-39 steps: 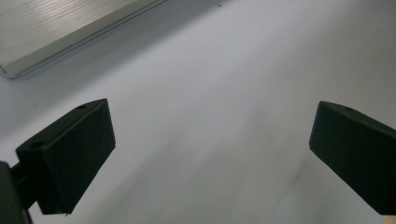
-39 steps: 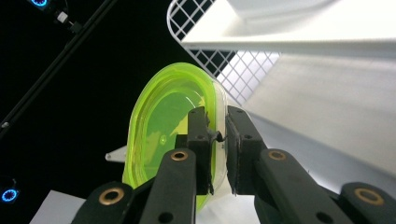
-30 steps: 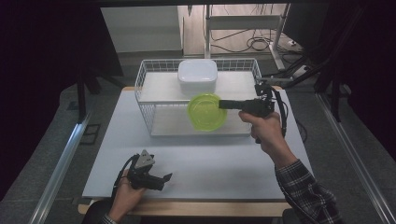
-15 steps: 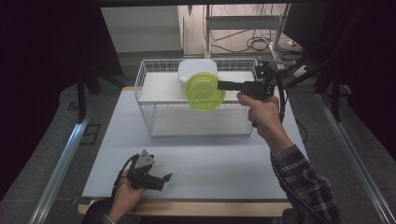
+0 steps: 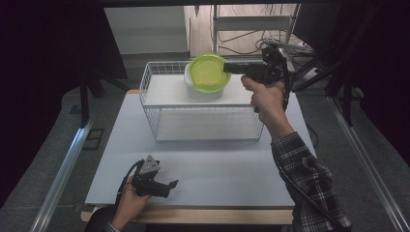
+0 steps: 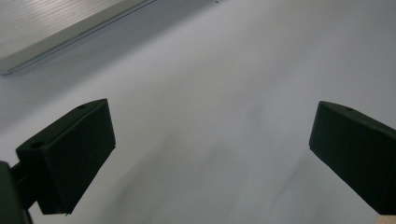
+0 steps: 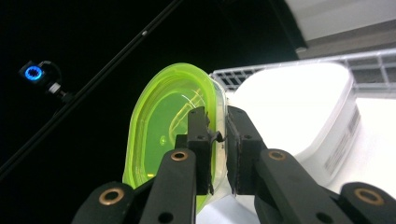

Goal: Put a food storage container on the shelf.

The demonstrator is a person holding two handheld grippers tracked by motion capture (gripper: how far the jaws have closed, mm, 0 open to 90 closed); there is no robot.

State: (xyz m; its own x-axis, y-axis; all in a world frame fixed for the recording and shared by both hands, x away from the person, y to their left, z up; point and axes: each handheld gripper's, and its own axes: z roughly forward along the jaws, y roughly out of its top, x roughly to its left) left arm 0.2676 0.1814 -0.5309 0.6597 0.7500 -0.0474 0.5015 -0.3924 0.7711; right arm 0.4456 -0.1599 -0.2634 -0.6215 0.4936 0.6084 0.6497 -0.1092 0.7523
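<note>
Right gripper [image 5: 226, 67] is clamped on the rim of a green lid [image 5: 209, 71], jaws nearly closed with just the thin plastic edge between them, seen clearly in the right gripper view [image 7: 218, 140]. The lid [image 7: 175, 133] stands tilted, almost on edge, off the gripper's tip. Just past it and slightly below sits a white container [image 5: 205, 88] on the top shelf of a wire basket [image 5: 154, 106]; in the right gripper view the container [image 7: 299, 112] lies to the right of the jaws, close to the lid, contact cannot be told.

Step in hand, as I judge it: carrying the lid to the container, placement phase, lid not yet seated.

Next move calls for: rotate the wrist so the lid goes flat, line its rim up with the container's opening, lower until it sits, then open the jaws. Edge grip is narrow, so the lid may pivot if pushed down hard.

Left gripper [image 5: 167, 186] rests low on the tabletop [image 5: 232, 164], near the person's edge, well apart from the basket. Its jaws stand wide apart with nothing between them; in the left gripper view only bare tabletop [image 6: 210, 116] lies ahead. It holds nothing, could steady the container if needed.
</note>
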